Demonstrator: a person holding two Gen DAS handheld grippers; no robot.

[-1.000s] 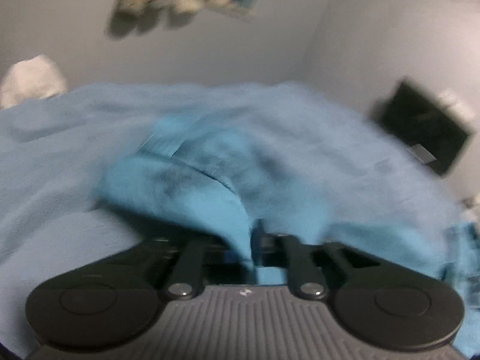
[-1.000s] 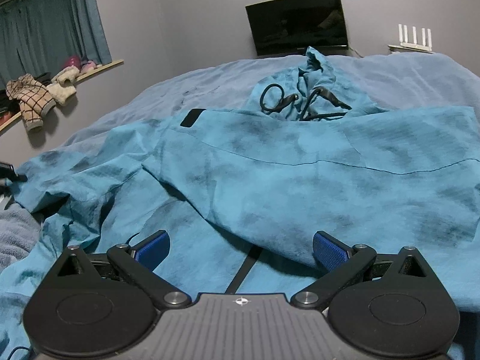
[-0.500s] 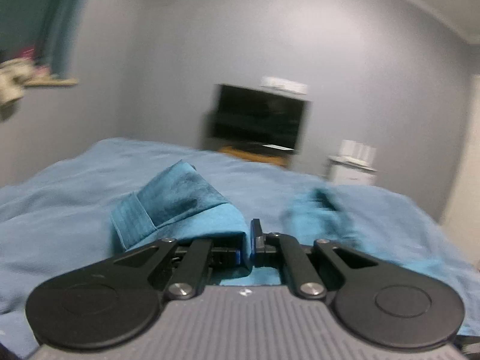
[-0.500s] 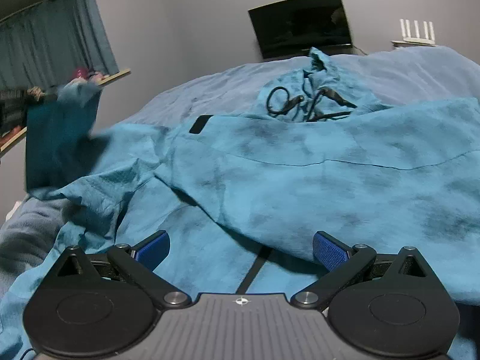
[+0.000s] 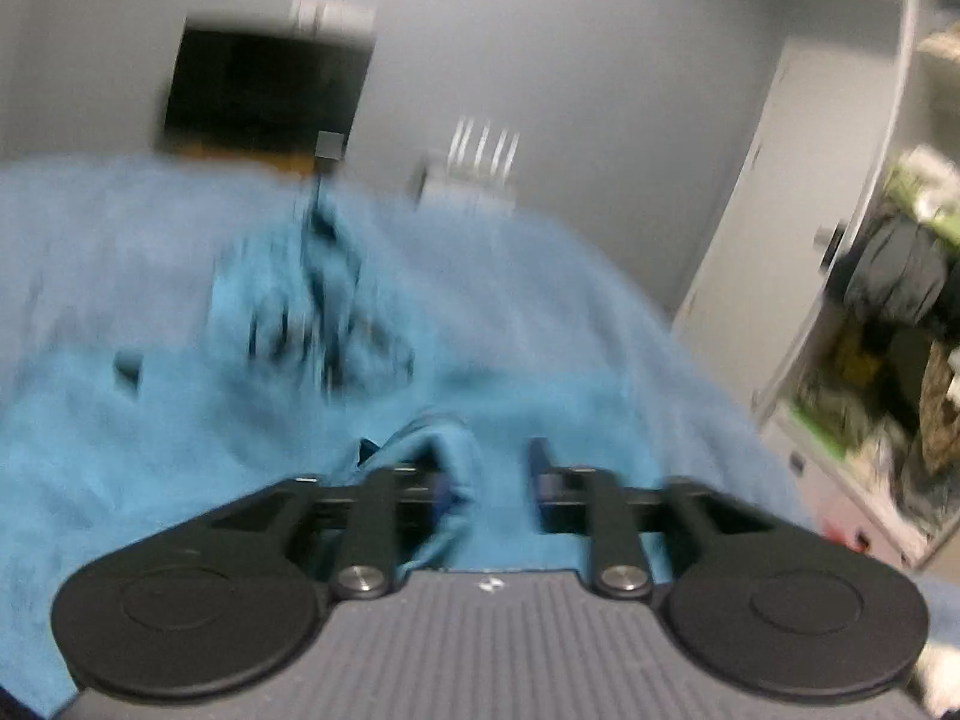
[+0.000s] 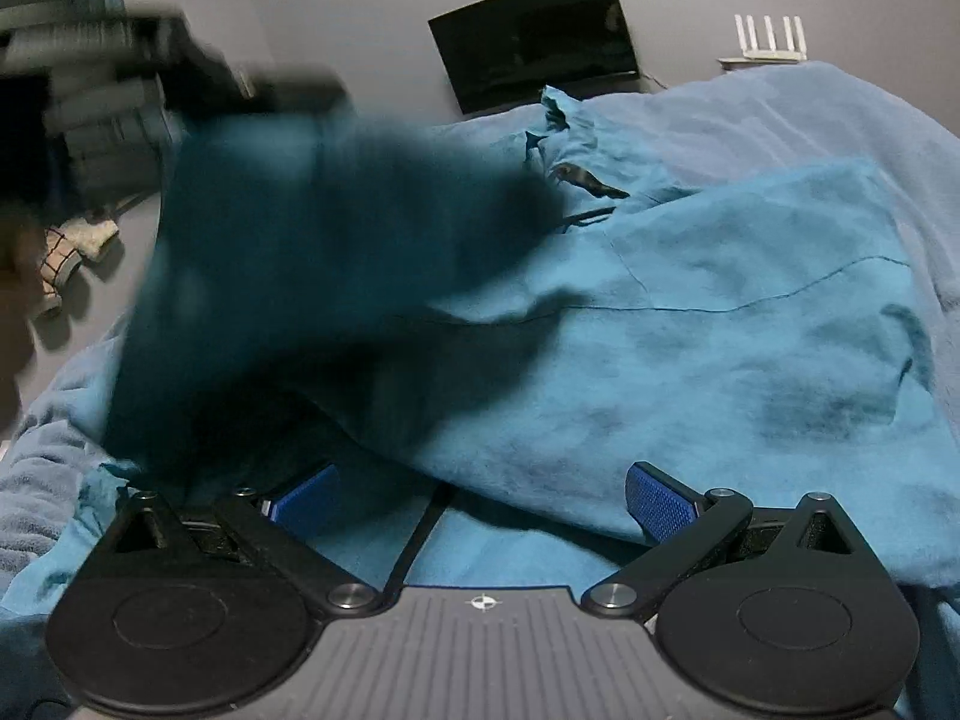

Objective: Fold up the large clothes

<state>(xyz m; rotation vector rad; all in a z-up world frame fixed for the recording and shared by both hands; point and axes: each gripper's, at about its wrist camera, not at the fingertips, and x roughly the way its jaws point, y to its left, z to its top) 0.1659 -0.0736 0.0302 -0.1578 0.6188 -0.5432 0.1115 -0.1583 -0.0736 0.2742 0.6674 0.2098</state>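
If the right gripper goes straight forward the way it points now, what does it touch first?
Probably the teal jacket: the right gripper is open and low over the bed, and the folded fabric edge lies just beyond its fingers. Depth is unclear in the fisheye view.

garment | teal, dark-mottled | spread on bed | sleeve raised, blurred

Bed covered with a pale blue blanket. Lying directly on it: one large teal garment, spread across most of the surface, hood end toward the far edge. Left portion of the garment is blurred, raised off the bed.
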